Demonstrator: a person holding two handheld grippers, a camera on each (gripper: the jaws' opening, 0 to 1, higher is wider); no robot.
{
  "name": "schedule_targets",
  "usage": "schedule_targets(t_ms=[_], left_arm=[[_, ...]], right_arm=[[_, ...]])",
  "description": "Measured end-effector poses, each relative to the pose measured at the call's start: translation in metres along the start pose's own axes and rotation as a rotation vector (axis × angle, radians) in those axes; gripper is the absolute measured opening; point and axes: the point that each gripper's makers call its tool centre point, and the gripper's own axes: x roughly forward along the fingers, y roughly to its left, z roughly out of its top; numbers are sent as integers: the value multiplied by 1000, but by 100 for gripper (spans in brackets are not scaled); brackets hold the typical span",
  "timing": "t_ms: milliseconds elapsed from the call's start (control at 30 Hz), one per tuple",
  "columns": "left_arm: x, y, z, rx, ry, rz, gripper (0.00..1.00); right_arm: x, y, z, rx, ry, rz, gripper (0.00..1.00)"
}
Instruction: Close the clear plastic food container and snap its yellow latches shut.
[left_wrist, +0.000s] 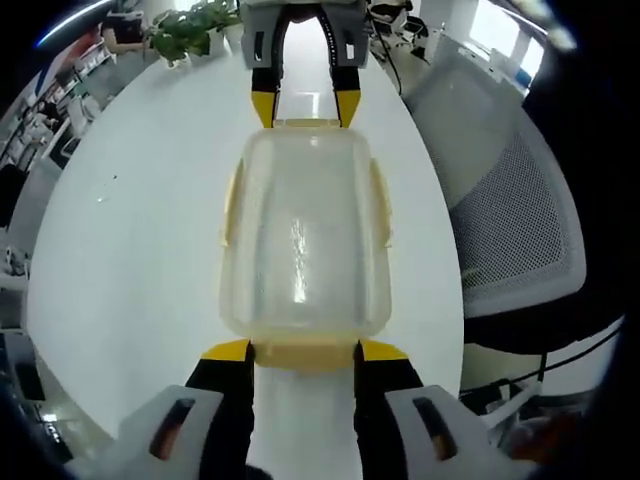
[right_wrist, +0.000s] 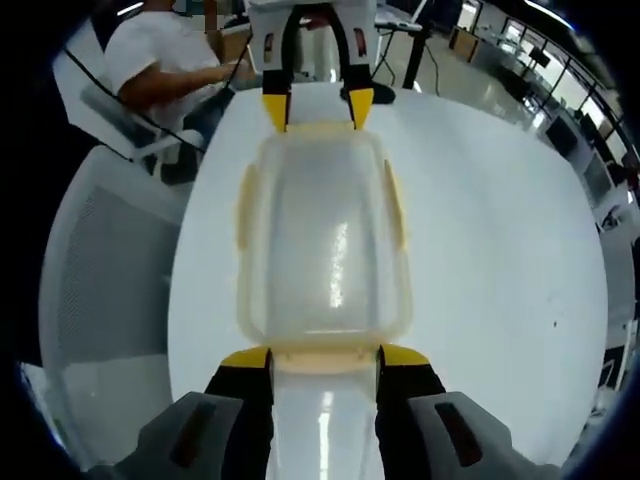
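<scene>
The left gripper (left_wrist: 297, 350) stands open at six o'clock, jaws flanking the container's (left_wrist: 305, 240) near end latch (left_wrist: 303, 355). The right gripper (right_wrist: 323, 356) mirrors it at the opposite end, likely so both can press together on the white table (left_wrist: 150, 260).

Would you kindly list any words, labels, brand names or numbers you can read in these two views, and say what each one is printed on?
None can be read.
The clear container and its yellow latches show no print.
The left hand-held gripper and right hand-held gripper show no lettering.
The white table bears none.
Background shelves are too blurred to tell.
</scene>
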Motion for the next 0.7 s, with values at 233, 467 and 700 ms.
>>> schedule_targets(t_ms=[233,467,700], left_arm=[[3,0,6,-4,-2,-12,37],[3,-1,14,-9,-2,-17,37],[8,-4,27,-8,-4,-20,38]], right_arm=[[-3,0,-6,7,2,8,38],[-6,0,-14,5,4,9,38],[-11,3,-26,6,11,12,38]])
